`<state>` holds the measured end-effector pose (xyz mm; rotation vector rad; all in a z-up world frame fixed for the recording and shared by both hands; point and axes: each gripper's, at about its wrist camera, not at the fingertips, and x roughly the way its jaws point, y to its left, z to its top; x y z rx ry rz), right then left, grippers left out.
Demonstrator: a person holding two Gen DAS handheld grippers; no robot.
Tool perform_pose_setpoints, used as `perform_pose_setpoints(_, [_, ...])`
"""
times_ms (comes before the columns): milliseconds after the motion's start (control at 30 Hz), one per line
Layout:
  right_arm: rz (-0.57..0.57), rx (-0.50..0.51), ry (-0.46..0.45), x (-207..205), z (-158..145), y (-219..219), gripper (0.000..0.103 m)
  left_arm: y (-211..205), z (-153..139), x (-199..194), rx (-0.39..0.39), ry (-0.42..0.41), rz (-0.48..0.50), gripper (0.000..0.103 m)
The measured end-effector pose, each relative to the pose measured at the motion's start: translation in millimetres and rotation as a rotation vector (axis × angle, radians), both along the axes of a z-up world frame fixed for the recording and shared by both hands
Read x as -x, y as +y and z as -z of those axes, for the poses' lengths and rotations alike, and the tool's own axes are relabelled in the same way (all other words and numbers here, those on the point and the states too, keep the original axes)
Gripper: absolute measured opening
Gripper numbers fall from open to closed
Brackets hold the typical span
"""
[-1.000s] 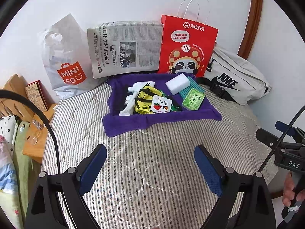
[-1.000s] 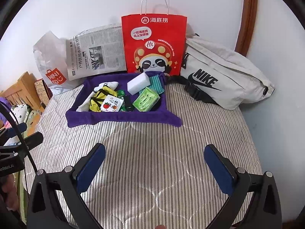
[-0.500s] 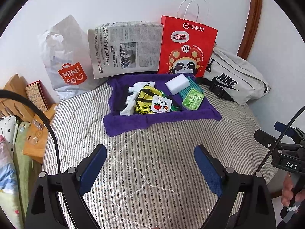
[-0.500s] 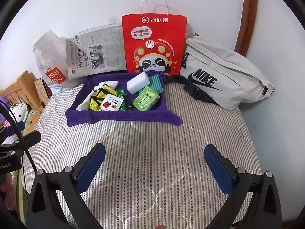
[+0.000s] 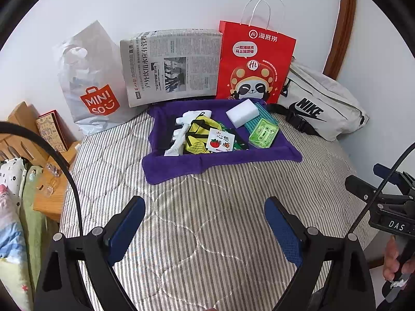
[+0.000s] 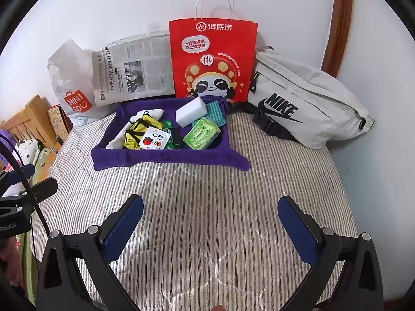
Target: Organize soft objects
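Barely anything's moved in the last second, both tools just drifted a hair. Left tool (image 5: 205, 223) and right tool (image 6: 210, 223) hover over the striped bed (image 6: 207, 207), jaws spread wide, holding nothing. Soft stuff sits in the purple cloth tray (image 6: 166, 158) straight ahead by the wall, white sponge (image 6: 188, 113) at the back-right, so I'd guess the right tool's nearer.

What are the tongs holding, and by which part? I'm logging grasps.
Nothing. Both the left tongs and right tongs are open and empty above the striped bedcover.
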<state>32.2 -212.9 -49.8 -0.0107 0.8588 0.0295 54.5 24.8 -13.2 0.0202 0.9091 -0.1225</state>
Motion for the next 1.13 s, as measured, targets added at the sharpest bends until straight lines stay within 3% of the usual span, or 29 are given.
perform_pose_setpoints(1133, [-0.022,0.0,0.006,-3.4,4.4,8.2,0.102,-2.3,4.8,-4.0,-0.037,-0.006,0.002,0.093])
